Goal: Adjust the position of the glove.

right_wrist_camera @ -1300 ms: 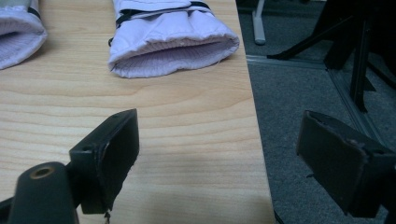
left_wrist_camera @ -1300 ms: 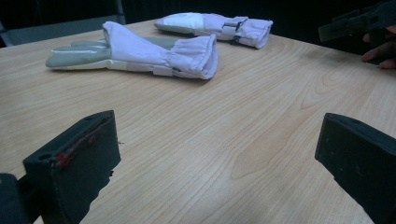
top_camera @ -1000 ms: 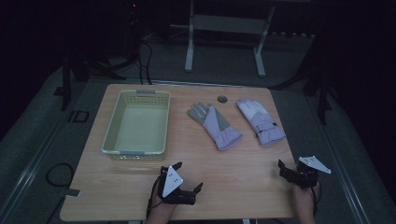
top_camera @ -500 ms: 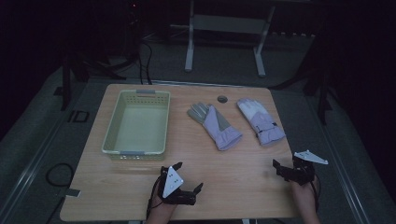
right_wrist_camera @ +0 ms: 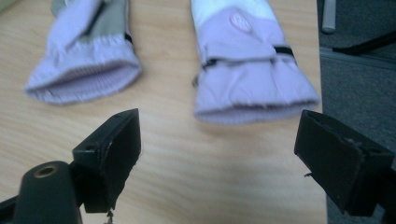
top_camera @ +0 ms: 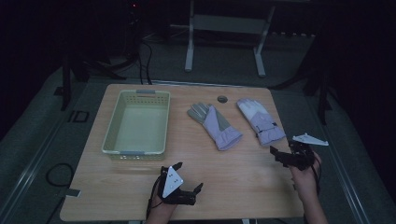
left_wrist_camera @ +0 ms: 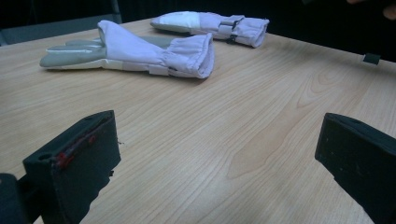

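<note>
A lab or recording studio is indicated, not a home. 1 light wood-laminate table (top_camera: 224,186) is set alone on grey carpeted floor (top_camera: 42,144), with dark surroundings and lighting concentrated on the tabletop. A white metal stand (top_camera: 224,28) with 2 legs is seen behind the table, and black cables (top_camera: 144,51) are trailed across the floor near dark equipment with a small red indicator light (top_camera: 135,5). A taped mark (top_camera: 77,115) is fixed to the floor beside the table. Few props are laid out: 1 plastic basket (top_camera: 135,151), 2 lilac gloves (top_camera: 215,126).
</note>
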`<state>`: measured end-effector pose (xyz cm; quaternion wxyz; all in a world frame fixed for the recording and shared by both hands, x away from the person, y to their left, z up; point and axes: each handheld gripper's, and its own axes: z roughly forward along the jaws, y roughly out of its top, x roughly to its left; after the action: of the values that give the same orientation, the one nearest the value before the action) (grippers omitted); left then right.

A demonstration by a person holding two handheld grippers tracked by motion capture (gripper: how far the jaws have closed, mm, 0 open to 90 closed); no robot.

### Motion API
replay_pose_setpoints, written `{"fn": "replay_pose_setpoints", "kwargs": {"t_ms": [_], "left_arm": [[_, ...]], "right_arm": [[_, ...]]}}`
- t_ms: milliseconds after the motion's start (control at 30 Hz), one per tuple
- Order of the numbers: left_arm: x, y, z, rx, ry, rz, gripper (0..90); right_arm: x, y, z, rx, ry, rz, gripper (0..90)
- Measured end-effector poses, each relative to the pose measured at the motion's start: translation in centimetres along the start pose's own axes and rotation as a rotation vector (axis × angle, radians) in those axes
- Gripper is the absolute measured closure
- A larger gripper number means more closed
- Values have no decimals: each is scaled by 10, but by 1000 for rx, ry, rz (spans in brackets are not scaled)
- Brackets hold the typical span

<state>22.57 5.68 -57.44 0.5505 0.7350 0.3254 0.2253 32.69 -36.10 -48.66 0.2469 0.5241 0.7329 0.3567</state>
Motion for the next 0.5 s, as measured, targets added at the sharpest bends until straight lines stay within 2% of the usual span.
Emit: {"fn": "replay_pose_setpoints", "kwargs": {"t_ms": [100, 133, 167, 200, 500], "left_arm": [[0, 0, 0, 0, 0, 0, 0], [0, 0, 0, 0, 0, 0, 0], [0, 0, 0, 0, 0, 0, 0], [0, 0, 0, 0, 0, -1, 0], [1, 0, 0, 3, -4, -2, 0]], "right_arm": [[2, 6, 2, 5, 26, 4, 131], [7, 12, 2, -17, 31, -12, 121], [7, 12, 2, -17, 31, -12, 121], [11, 18, 4, -20, 45, -34, 120], [23, 43, 16, -29, 88, -37, 121]]}}
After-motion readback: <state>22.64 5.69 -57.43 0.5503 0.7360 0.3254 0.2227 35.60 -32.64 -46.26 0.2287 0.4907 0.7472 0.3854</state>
